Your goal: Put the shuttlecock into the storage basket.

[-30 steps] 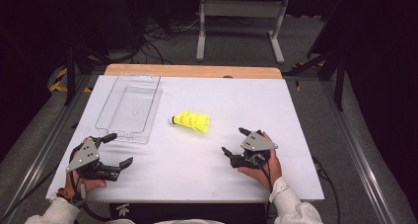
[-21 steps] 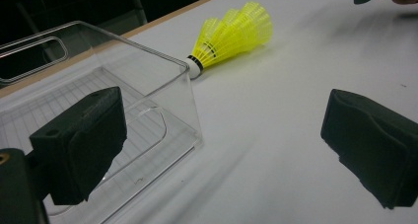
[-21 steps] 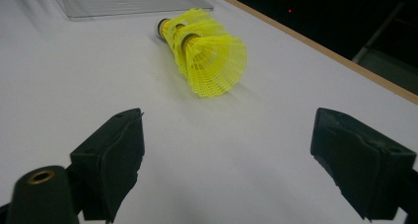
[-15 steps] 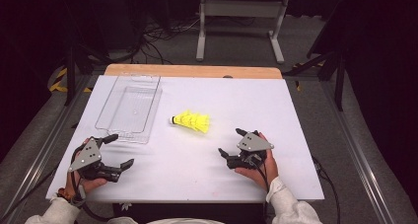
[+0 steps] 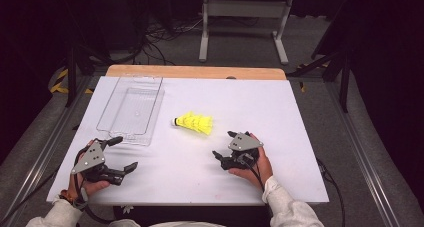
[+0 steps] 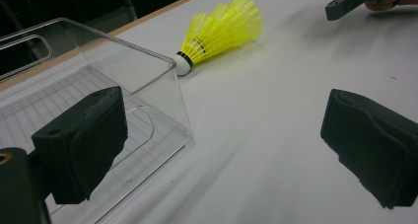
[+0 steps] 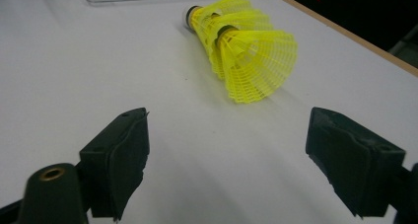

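Both claws rest low on the white table (image 5: 280, 112), jaws spread wide and empty. The right gripper (image 5: 226, 146) sits at the near right, held by the person's right hand (image 5: 256, 163); the left gripper (image 5: 120, 154) sits at the near left, just short of the clear plastic tray (image 5: 131, 108).

The yellow shuttlecocks (image 5: 194, 122) lie on their side directly ahead of the right gripper and slightly toward its right jaw, near but not touching. In the right gripper view they read as at least two nested together (image 7: 241, 46), skirt mouth facing the claw, white cork end pointing away toward the tray. From the left gripper they lie well ahead and to the right (image 6: 222, 29), past the tray's near corner (image 6: 167, 91), which stands between its jaws' line and the cork.

Handling judgement: very light, with thin mesh skirts that flex and could deform or crack under a hard squeeze. Lying on a round side, they could roll or skid on the smooth table if nudged. The soundest hold appears to be across the narrow neck near the cork, where the form is stiffest; a grip on the open skirt rim should be light. The nested pieces may separate if lifted by the outer one alone.
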